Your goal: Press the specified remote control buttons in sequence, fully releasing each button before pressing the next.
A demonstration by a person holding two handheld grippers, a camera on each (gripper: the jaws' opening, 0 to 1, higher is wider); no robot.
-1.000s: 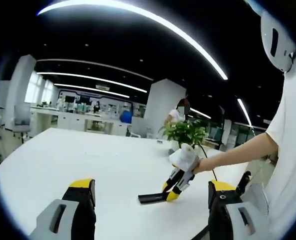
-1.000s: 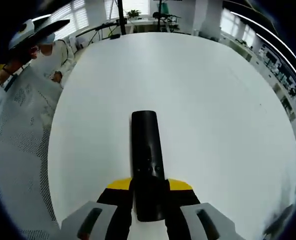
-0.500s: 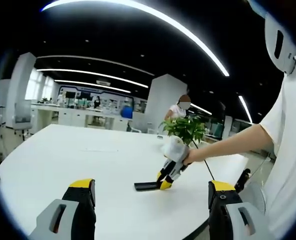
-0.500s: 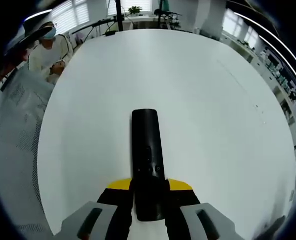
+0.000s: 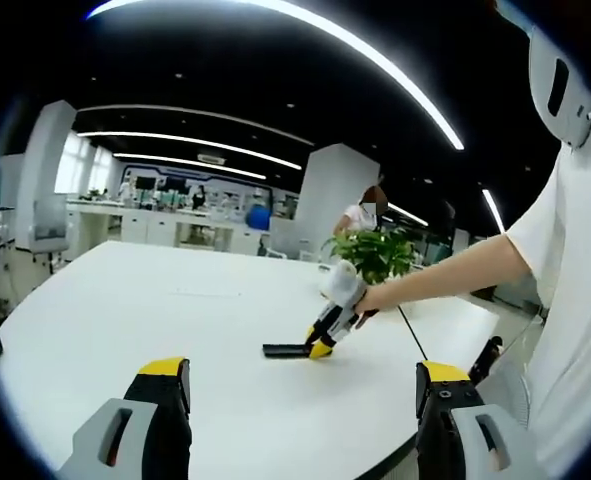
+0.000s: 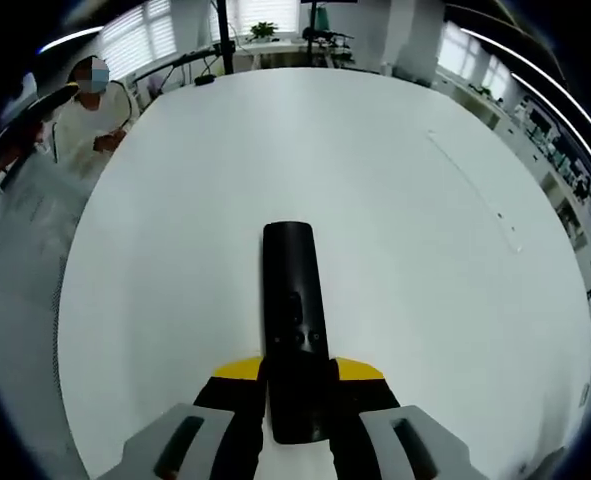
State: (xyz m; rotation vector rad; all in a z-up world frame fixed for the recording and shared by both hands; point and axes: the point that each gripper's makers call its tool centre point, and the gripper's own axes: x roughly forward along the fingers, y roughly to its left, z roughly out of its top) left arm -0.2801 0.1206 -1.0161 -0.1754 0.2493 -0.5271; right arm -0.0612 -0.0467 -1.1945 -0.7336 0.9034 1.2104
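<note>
In the left gripper view, the left gripper (image 5: 300, 400) rises from the bottom of the frame with its jaws spread wide and nothing between them, above the white table (image 5: 125, 320). Right of centre, the right gripper (image 5: 322, 340) pinches a black remote control (image 5: 285, 351), which sticks out toward the left of the frame, its long axis nearly level and just above or on the tabletop. A potted plant (image 5: 373, 255) stands behind it.

In the right gripper view, the remote control (image 6: 293, 320) sits low in the centre, clamped at its near end between the yellow-tipped jaws, long axis running straight up the frame, button face toward the camera. No button is being pressed yet; I judge this the holding stage. The next move calls for bringing the empty left gripper over to the buttons.
</note>
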